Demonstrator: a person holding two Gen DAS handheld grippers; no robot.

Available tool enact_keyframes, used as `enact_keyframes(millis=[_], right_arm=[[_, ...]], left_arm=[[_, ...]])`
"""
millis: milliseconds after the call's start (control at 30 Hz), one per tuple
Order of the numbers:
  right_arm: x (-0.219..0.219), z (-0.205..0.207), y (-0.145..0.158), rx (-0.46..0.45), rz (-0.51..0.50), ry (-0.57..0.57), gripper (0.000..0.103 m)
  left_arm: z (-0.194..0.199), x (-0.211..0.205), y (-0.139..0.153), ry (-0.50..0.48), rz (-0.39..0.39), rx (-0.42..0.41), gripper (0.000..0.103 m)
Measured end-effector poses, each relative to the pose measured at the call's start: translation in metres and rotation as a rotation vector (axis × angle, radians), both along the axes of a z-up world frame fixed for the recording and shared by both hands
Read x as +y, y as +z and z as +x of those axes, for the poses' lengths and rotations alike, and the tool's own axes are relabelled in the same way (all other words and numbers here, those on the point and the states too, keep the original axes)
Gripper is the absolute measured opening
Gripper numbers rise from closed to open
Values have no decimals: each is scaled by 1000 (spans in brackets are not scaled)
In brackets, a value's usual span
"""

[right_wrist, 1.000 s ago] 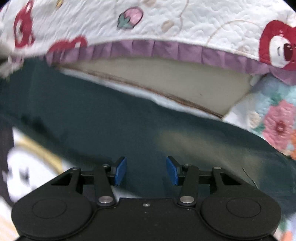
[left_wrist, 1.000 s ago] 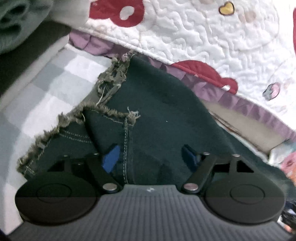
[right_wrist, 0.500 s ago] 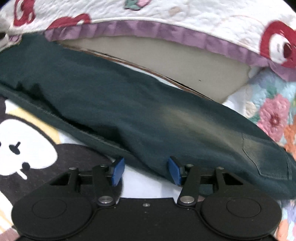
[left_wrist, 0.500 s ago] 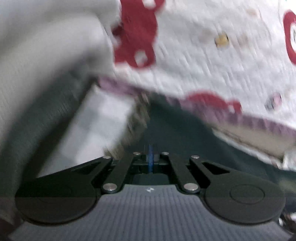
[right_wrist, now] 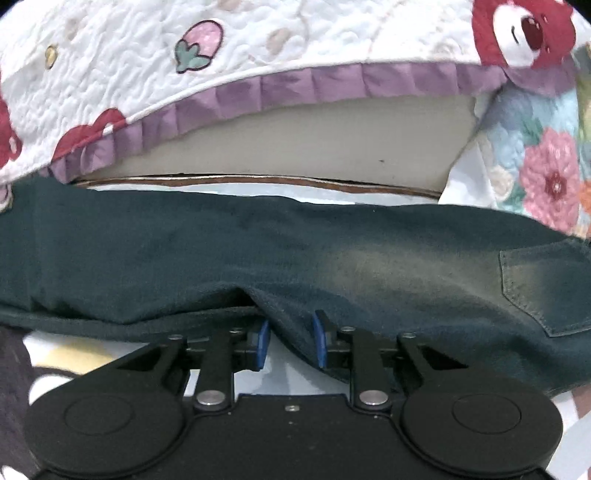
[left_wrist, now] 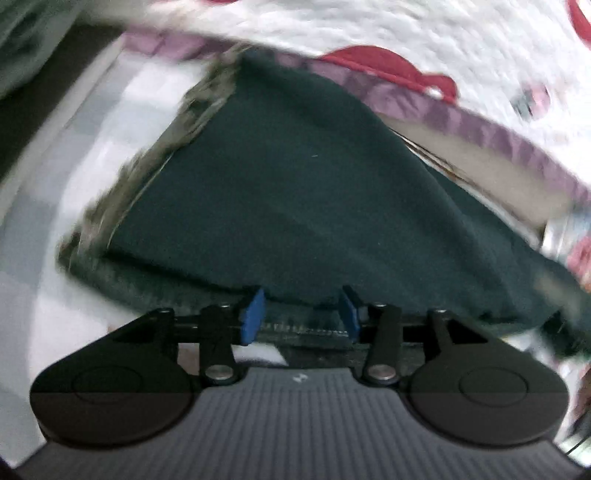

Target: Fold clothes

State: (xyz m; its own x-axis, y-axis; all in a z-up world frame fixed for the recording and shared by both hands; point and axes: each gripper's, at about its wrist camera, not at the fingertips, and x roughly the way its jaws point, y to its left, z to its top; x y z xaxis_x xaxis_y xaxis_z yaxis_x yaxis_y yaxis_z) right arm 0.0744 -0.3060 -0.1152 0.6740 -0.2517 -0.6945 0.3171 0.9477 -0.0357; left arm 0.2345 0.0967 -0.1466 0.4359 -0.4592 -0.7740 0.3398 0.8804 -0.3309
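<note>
Your left gripper (left_wrist: 300, 315) has its blue pads (left_wrist: 252, 316) spread and its jaws are opening; the near edge of the dark green jeans (left_wrist: 295, 192) lies in the gap, with a stitched seam just below the pads, but neither pad presses on the cloth. The view is blurred, so finer contact cannot be read.

Your right gripper (right_wrist: 290, 339) has its jaws closing, and a raised fold of the jeans (right_wrist: 258, 251) sits between the pads. The right pad (right_wrist: 319, 341) lies against the fabric; whether the left one touches it you cannot tell.

From the left gripper outward, the jeans spread away as a broad wedge that narrows toward the far left, ending in a frayed hem (left_wrist: 155, 162). Left of that hem a grey and white checked sheet (left_wrist: 74, 129) lies bare, giving open room on that side. On the far and right sides a white quilt (left_wrist: 406, 33) with a purple ruffle (left_wrist: 480, 125) borders the garment closely.

From the right gripper outward, the jeans stretch as a long band from left to right across the whole view, their long axis crosswise to the fingers. A back pocket (right_wrist: 543, 288) sits at the right end. Beyond the far edge a beige panel (right_wrist: 295, 140) shows under the same quilt (right_wrist: 147, 55), and a floral cushion (right_wrist: 546, 170) crowds the far right. Near left, a printed cloth (right_wrist: 66, 362) lies under the jeans' edge.
</note>
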Motion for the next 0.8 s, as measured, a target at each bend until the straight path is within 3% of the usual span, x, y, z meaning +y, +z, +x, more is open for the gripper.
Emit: enact_keyframes(millis=[133, 267, 433, 500, 567, 700, 767, 800], right_arm=[[6, 3, 1, 51, -48, 36, 28], [7, -6, 3, 42, -36, 68, 33], [17, -20, 11, 25, -86, 144, 40], [22, -22, 15, 11, -87, 170, 40], [30, -20, 21, -14, -14, 230, 40], [41, 6, 17, 4, 277, 303, 40], [50, 25, 10, 21, 404, 321, 40], [60, 32, 8, 26, 384, 337, 40]], left_arm=[[-13, -27, 3, -142, 132, -127, 62], [-20, -47, -3, -232, 255, -224, 65], [-18, -50, -2, -234, 300, -274, 73], [-16, -51, -4, -224, 332, -302, 81], [-14, -52, -6, -215, 352, -323, 86], [-4, -47, -8, -202, 314, -313, 86], [-2, -46, -8, -207, 296, -318, 73], [-2, -46, -6, -214, 286, -321, 56]])
